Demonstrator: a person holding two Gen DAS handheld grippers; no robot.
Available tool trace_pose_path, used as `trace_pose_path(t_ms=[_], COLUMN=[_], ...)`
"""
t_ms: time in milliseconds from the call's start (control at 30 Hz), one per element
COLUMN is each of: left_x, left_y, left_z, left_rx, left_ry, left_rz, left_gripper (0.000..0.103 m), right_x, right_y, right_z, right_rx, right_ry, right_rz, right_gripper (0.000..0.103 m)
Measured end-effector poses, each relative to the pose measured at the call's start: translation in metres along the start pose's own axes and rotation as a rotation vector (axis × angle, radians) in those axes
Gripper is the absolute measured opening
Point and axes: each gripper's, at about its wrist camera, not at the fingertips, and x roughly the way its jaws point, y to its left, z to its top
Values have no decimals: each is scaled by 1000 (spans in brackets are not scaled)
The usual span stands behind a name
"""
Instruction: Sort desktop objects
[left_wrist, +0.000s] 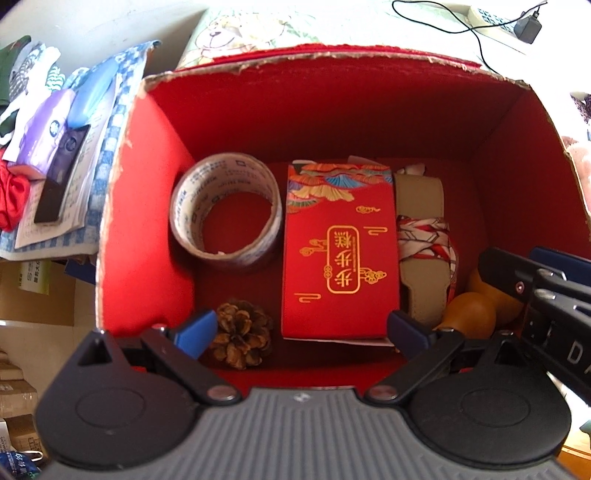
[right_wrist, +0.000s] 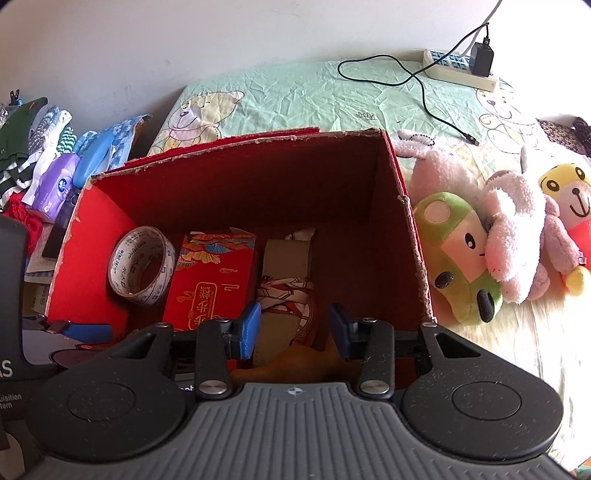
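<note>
Both grippers hang over an open red cardboard box (left_wrist: 122, 229) with torn, ragged rims, sitting on a green bear-print sheet (right_wrist: 295, 96).

Left gripper (left_wrist: 301, 332): blue-padded fingers spread wide apart, nothing between them, poised just above the box's near edge.

Right gripper (right_wrist: 293, 328): fingers also apart, empty, hovering above the near right part of the box; it shows in the left wrist view at the right edge.

Inside the box:
- roll of printed packing tape (left_wrist: 225, 208) lying flat at the left, near the left wall
- red gift packet with gold lettering (left_wrist: 340, 251) in the middle, just beside the tape
- beige strap wrapped with a red-and-white patterned ribbon (left_wrist: 421, 236) to the right of the packet, touching it
- pine cone (left_wrist: 242, 334) at the near left, in front of the tape
- tan gourd (left_wrist: 469, 314) at the near right, beside the strap end

Outside, left of the box: purple tissue pack (right_wrist: 55, 188), papers, folded clothes. Right of it: plush toys (right_wrist: 509, 236) leaning together, the green one touching the box wall. At the far side a power strip (right_wrist: 458, 70) with a black adapter and cable.
</note>
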Motion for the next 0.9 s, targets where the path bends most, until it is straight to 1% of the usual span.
trace_pose_path(t_ms=[200,500,733,900], left_x=[2,3,7,11], left_y=[3,4,3,3], left_z=[-2,1,2,2], left_rx=[-25,-11,6,4], left_ry=[14,10,14,28], left_rz=[-10,-14,-12,-24], left_gripper=[99,97,97,97], right_x=[1,4,9,11], right_y=[-1,2,1,-2], right_z=[-2,-1,-2,-3], right_rx=[7,28,52,67], right_ry=[12,10,26,39], right_rz=[-13,-12,-10,-15], right_gripper=[44,44,44,44])
